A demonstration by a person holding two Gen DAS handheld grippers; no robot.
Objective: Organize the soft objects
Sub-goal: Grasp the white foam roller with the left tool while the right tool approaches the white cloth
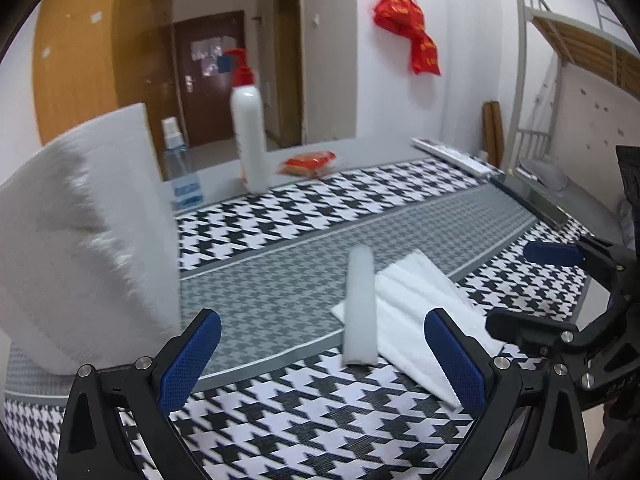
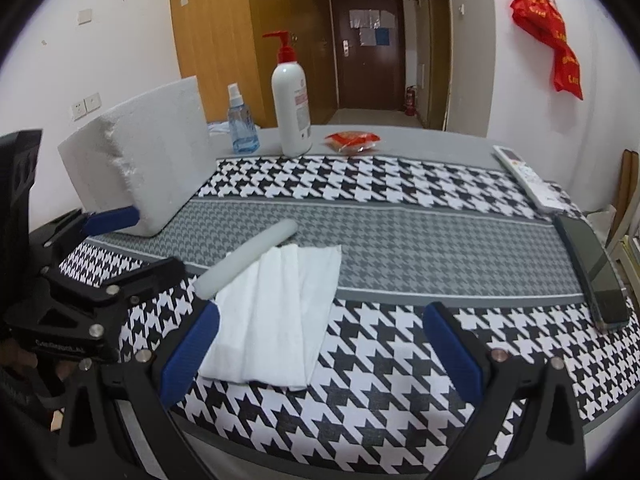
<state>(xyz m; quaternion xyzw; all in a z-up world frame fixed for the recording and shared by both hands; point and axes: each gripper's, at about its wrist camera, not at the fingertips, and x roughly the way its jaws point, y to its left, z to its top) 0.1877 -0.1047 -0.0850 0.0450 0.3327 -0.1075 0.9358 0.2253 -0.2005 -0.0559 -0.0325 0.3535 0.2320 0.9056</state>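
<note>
Left wrist view: room with white walls, a wooden wardrobe [image 1: 92, 64], a dark brown door [image 1: 208, 80] down the hall and a red fabric banner [image 1: 408, 32] hung on the wall. Table has a black-and-white houndstooth cloth [image 1: 320, 412] with a grey band through the middle. Left gripper [image 1: 320, 356] is spread wide, nothing between its blue pads. Big white foam block [image 1: 88, 240], torn along one edge, stands just left of the left finger; can't tell if it touches. White foam cylinder [image 1: 360, 304] lies ahead, beside and partly over a folded white cloth [image 1: 420, 312]. Right gripper [image 1: 560, 292] sits at the right edge, jaws apart. At the back: white pump bottle with red top [image 1: 248, 128], clear blue spray bottle [image 1: 180, 168], red snack packet [image 1: 308, 162].

Right wrist view: same table. Right gripper [image 2: 320, 356] spread, empty; its left pad lies over the folded cloth's near corner [image 2: 276, 312]. Cylinder [image 2: 248, 256] runs along the cloth's left edge. Foam block [image 2: 148, 152] far left, with one of the left gripper's blue fingers [image 2: 112, 218] right against its base. White remote control [image 2: 524, 176] and dark phone [image 2: 592, 268] on the right.
</note>
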